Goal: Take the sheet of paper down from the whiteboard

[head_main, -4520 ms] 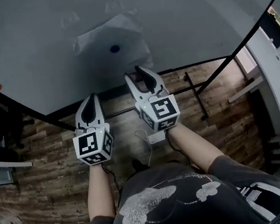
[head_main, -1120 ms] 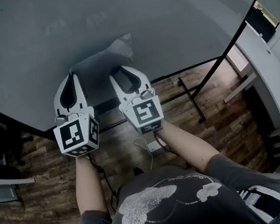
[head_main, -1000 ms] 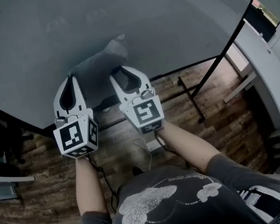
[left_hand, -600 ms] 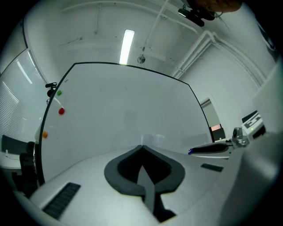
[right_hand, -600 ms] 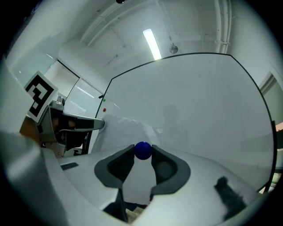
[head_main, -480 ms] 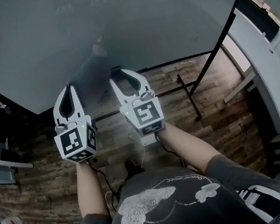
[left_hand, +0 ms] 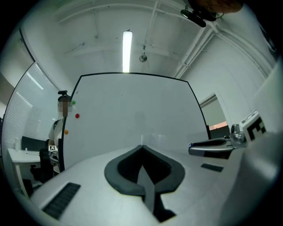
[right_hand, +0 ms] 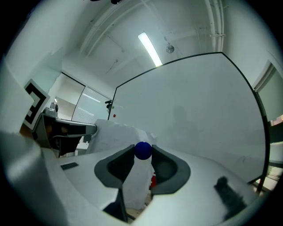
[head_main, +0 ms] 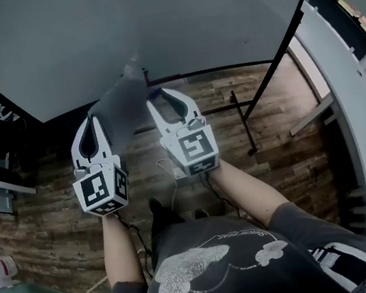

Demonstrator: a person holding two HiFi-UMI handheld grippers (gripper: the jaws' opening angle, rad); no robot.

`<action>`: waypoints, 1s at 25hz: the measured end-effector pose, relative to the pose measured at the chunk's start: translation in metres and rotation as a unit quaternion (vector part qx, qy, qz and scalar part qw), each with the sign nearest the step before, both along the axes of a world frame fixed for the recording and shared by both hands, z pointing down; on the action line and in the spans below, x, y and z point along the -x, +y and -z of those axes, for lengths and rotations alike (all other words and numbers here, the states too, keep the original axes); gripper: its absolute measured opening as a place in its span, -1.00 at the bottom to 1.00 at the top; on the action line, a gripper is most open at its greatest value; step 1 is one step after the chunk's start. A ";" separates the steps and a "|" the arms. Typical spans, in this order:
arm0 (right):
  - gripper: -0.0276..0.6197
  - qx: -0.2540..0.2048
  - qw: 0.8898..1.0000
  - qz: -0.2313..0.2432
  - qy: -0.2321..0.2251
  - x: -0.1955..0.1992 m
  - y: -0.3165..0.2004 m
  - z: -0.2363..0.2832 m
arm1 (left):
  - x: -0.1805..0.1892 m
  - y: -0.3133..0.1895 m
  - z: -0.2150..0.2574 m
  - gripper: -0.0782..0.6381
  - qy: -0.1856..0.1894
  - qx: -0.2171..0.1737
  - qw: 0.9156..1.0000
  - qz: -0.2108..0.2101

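Though off whiteboard (head_main: 149,29), paper (head_main: 117,108) in left gripper (head_main: 92,118).

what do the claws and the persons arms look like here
The left claw and the right claw are white shells with dark grey curved pads inside. Each carries a cube of black-and-white square markers, and thin cables trail below. The person wears a dark grey short-sleeved T-shirt with a pale print.

Left tool (head_main: 92,120), right tool (head_main: 159,96): both clamped, level.
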State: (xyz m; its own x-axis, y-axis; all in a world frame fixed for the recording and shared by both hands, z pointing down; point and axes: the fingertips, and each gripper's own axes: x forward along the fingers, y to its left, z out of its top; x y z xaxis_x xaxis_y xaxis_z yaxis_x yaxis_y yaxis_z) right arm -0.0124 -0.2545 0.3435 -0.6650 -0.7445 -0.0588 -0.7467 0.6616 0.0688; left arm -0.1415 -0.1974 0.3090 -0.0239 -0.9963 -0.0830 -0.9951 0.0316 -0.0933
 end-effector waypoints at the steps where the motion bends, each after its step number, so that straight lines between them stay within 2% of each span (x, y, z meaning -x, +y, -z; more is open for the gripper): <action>1: -0.52 0.002 1.000 -0.002 0.003 -0.006 0.002 -0.002 | -0.006 0.004 -0.004 -0.75 0.002 0.006 1.000 0.000; 9: -0.52 0.027 0.999 0.007 -0.019 -0.034 0.016 -0.016 | -0.030 0.025 -0.027 -0.75 0.009 0.031 0.999 0.002; 13: -0.52 0.032 0.999 0.006 -0.007 -0.036 0.019 -0.024 | -0.028 0.035 -0.033 -0.75 0.010 0.037 0.999 0.006; 17: -0.52 0.036 0.999 0.015 -0.014 -0.028 0.029 -0.024 | -0.021 0.045 -0.035 -0.75 0.014 0.036 0.999 0.009; 25: -0.52 0.030 0.999 -0.004 0.017 -0.026 0.066 -0.025 | -0.016 0.084 -0.035 -0.75 0.023 0.035 0.999 -0.005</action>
